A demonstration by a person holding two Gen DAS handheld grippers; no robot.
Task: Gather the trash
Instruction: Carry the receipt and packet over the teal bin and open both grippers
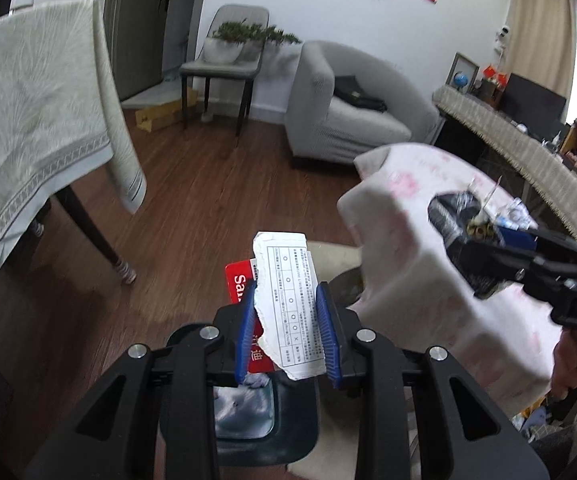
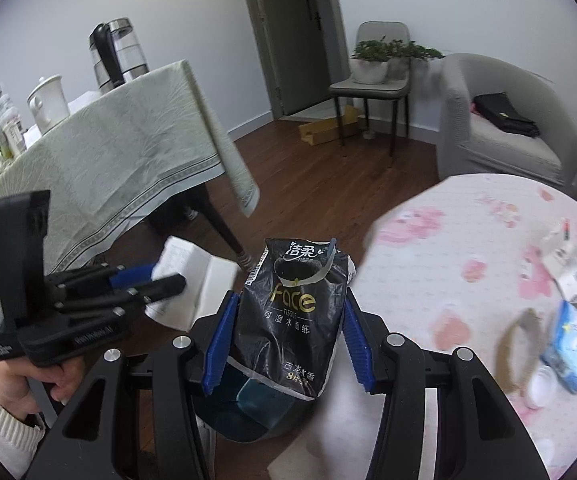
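Observation:
My left gripper (image 1: 286,292) is shut on a torn white printed paper (image 1: 288,272), with a red card (image 1: 235,284) behind it. Both hang above a dark teal bin (image 1: 296,420). My right gripper (image 2: 290,304) is shut on a black tissue packet (image 2: 288,320), also above the bin (image 2: 248,412). In the right wrist view, the left gripper (image 2: 160,276) and its white paper (image 2: 196,280) are at the left, held by a hand in a white sleeve. In the left wrist view, the right gripper (image 1: 460,232) is at the right, over the pink-flowered round table (image 1: 400,240).
More litter lies on the round table (image 2: 468,240): a blue packet (image 2: 572,344), a cardboard ring (image 2: 524,344), a white cap (image 2: 542,388) and crumpled papers (image 2: 568,256). A cloth-covered table (image 2: 128,168) with a kettle (image 2: 118,52) stands at the left. A grey armchair (image 2: 500,128) stands behind.

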